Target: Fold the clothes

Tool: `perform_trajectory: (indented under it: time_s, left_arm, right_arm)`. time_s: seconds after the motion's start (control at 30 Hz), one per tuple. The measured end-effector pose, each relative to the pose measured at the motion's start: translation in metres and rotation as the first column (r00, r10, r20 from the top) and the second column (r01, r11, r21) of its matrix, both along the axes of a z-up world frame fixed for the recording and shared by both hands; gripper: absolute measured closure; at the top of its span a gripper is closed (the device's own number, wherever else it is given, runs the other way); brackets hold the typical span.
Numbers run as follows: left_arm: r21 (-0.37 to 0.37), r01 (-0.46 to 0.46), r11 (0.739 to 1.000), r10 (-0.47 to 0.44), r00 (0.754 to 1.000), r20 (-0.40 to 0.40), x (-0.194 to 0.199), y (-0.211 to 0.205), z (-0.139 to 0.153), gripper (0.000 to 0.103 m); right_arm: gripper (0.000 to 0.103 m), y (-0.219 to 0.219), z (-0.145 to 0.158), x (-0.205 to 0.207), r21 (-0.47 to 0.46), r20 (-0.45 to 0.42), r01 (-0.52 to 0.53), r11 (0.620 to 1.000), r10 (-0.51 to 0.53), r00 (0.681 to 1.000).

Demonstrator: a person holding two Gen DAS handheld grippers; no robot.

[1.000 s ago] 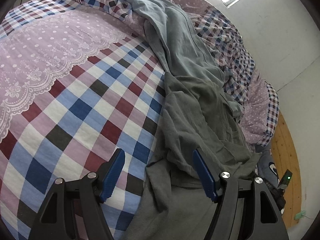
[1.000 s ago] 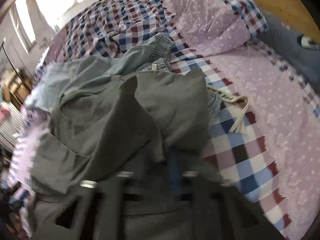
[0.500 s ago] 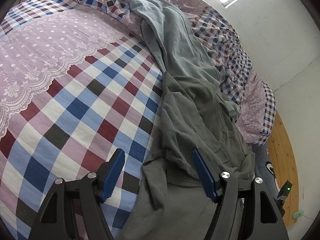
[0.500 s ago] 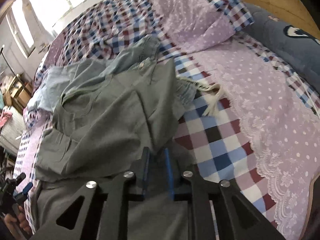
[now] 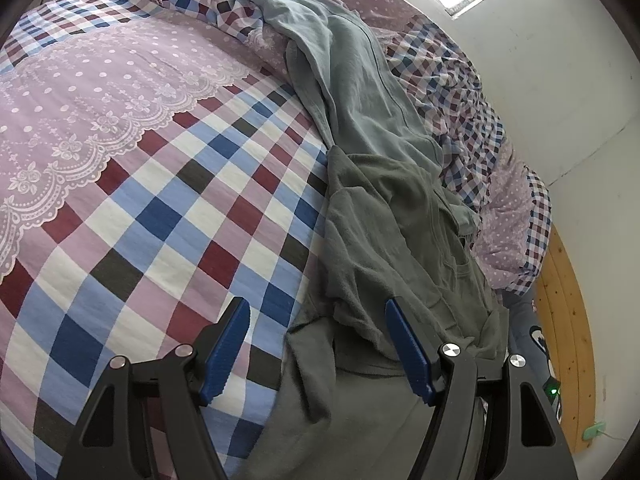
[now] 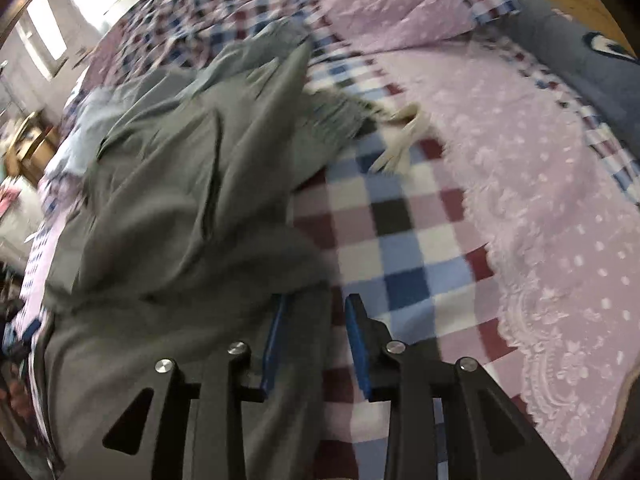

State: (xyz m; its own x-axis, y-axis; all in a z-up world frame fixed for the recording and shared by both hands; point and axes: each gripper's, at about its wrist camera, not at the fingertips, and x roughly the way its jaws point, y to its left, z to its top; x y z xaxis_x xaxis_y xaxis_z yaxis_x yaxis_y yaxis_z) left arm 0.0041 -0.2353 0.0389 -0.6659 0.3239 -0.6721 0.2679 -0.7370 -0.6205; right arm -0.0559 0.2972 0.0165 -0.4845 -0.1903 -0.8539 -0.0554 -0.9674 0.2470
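grey garment [image 5: 372, 240] edge between spread left gripper [image 5: 316, 344]; checked bedspread [image 5: 160, 216] alongside

Checked bedspread [image 5: 168, 216] (lace-edged lilac panel), wooden floor [image 5: 568, 320], white wall [image 5: 560, 80].

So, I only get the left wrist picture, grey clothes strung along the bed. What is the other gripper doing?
Observer: The right gripper is over the near edge of the dark grey garment, jaws a little apart; that view is blurred.
Operator: Anything beside the clothes that I miss?
Observer: A pale drawstring lies on the checked bedcover, just past the garment's right edge.
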Motion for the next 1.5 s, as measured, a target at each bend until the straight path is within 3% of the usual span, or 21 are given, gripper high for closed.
perform_trajectory:
  time_s: [0.1, 0.2, 0.37, 0.8, 0.97, 1.0, 1.07, 1.1, 1.13, 1.2, 1.33, 1.47, 1.5]
  left_arm:
    - [-0.005, 0.001, 1.000, -0.001, 1.000, 0.002, 0.000, 0.001, -0.001, 0.029]
    - [-0.010, 0.003, 1.000, -0.003, 1.000, 0.004, 0.000, 0.001, -0.001, 0.029]
    - [-0.009, -0.006, 1.000, 0.006, 1.000, 0.004, 0.000, 0.001, -0.002, 0.029]
    - [-0.004, -0.008, 1.000, 0.008, 1.000, 0.005, 0.000, -0.001, -0.002, 0.029]
    - [-0.009, -0.010, 1.000, 0.010, 1.000, 0.008, -0.001, 0.000, -0.003, 0.029]
    - [-0.010, -0.011, 1.000, 0.011, 1.000, 0.010, -0.001, 0.000, -0.004, 0.029]
    - [-0.007, -0.011, 1.000, 0.011, 1.000, 0.014, -0.001, 0.000, -0.005, 0.029]
    - [-0.005, -0.012, 1.000, 0.012, 1.000, 0.016, -0.002, 0.000, -0.005, 0.029]
    - [-0.004, -0.013, 1.000, 0.013, 1.000, 0.016, -0.001, 0.000, -0.005, 0.029]
    - [-0.001, -0.015, 1.000, 0.015, 1.000, 0.014, 0.000, -0.001, -0.005, 0.029]
    - [0.006, -0.015, 1.000, 0.015, 1.000, 0.008, 0.001, -0.003, -0.003, 0.029]
    - [0.010, -0.013, 1.000, 0.013, 1.000, 0.006, 0.001, -0.004, -0.002, 0.029]
    - [0.011, -0.013, 1.000, 0.013, 1.000, 0.006, 0.001, -0.004, -0.002, 0.029]
  right_arm:
    - [0.060, -0.012, -0.007, 0.001, 0.023, -0.033, -0.090, 0.996, 0.091, 0.995]
    - [0.058, -0.021, -0.012, -0.005, 0.108, -0.052, -0.154, 0.982, 0.161, 0.986]
    - [0.058, -0.024, -0.008, -0.015, 0.201, -0.094, -0.137, 0.970, 0.158, 0.983]
    - [0.058, -0.005, -0.004, 0.016, 0.187, -0.097, -0.073, 0.980, 0.092, 0.991]
    - [0.052, -0.019, -0.008, -0.016, 0.189, -0.101, -0.117, 0.975, 0.137, 0.985]
    - [0.053, -0.024, -0.008, -0.023, 0.191, -0.095, -0.135, 0.972, 0.155, 0.983]
    - [0.071, -0.038, -0.008, -0.026, 0.247, -0.081, -0.175, 0.953, 0.200, 0.976]
    - [0.094, -0.041, -0.007, -0.025, 0.257, -0.068, -0.182, 0.949, 0.205, 0.976]
    - [0.096, -0.044, -0.006, -0.023, 0.267, -0.056, -0.189, 0.945, 0.211, 0.976]
    - [0.096, -0.047, 0.001, -0.017, 0.364, -0.029, -0.150, 0.919, 0.172, 0.985]
    - [0.095, -0.040, 0.025, 0.002, 0.354, -0.037, -0.051, 0.934, 0.069, 0.997]
    - [0.091, -0.045, -0.005, -0.013, 0.371, 0.128, -0.128, 0.920, 0.086, 0.988]
    - [0.084, -0.041, -0.002, -0.014, 0.351, 0.128, -0.116, 0.929, 0.075, 0.989]
